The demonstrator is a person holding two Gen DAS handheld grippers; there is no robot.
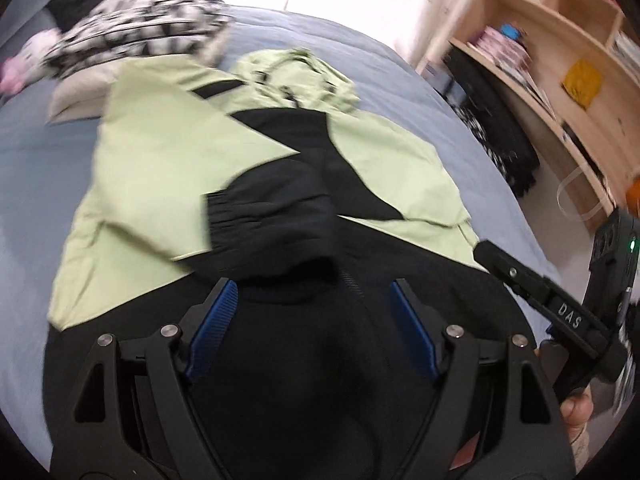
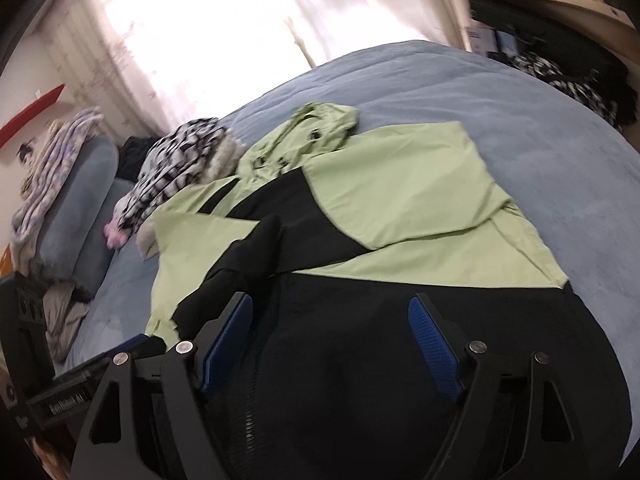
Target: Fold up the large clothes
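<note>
A large jacket in light green with black panels lies spread flat on the blue bed. Its hood is at the far end. One black sleeve is folded across the chest. My left gripper is open just above the black lower part, with nothing between its blue pads. In the right wrist view the jacket fills the middle. My right gripper is open over the black hem area and holds nothing. A finger of the right gripper shows at the right edge of the left wrist view.
A black-and-white patterned garment lies beside the hood at the far left. Pillows and a folded blanket sit at the bed's head. Wooden shelves and dark clothes stand right of the bed. A bright curtained window is behind.
</note>
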